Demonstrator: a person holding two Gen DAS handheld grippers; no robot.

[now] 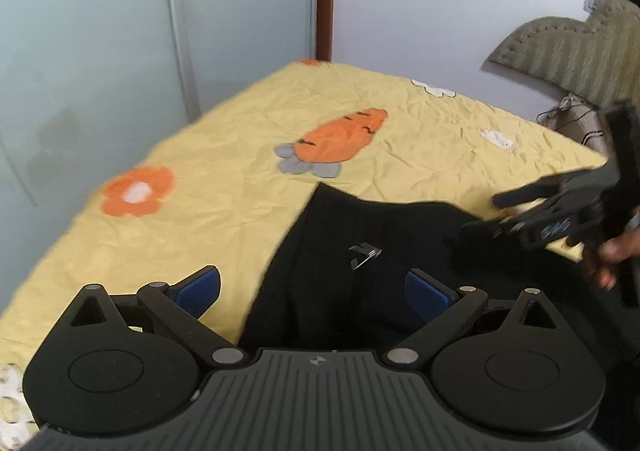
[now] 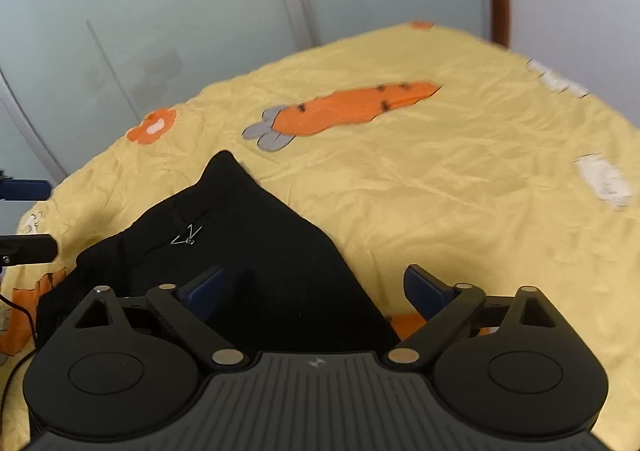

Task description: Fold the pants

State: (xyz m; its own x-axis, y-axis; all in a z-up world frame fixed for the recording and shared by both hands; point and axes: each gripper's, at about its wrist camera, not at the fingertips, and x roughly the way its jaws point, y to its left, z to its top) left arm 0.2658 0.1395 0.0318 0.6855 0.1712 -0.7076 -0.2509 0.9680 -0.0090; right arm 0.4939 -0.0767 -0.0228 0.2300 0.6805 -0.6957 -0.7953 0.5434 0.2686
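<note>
- Left wrist view: the left hand-held gripper [image 1: 312,287] has its two blue pads wide apart, and nothing is pinched between them
- One blue pad is over the yellow bed sheet [image 1: 224,187] and the other is over the black pants [image 1: 360,283]
- The pants lie on the bed, low and a bit to the right in this view, with one pointed corner sticking up toward the orange carrot picture [image 1: 340,139] on the sheet
- A small white logo [image 1: 364,255] shows on the pants
- An orange flower picture [image 1: 138,191] sits on the sheet to the left
- On the right side the right hand-held gripper [image 1: 496,211] reaches in over the far edge of the pants, held by a person's hand [image 1: 608,255], and its black fingers are spread apart; it looks blurry
- Behind the bed there is a white wall [image 1: 420,11], a frosted glass door [image 1: 120,31] and a padded headboard [image 1: 572,51]
- Right wrist view: the right hand-held gripper [image 2: 316,291] is let go, its blue pads wide apart with nothing squeezed between them
- The left pad is over the pants [image 2: 248,259] and the right pad is over the bed sheet [image 2: 440,191]
- The pants lie low and left in this view, with their pointed corner near the carrot picture [image 2: 348,111]
- At the left edge two finger tips of the left hand-held gripper [image 2: 28,215] show, set apart from each other
</note>
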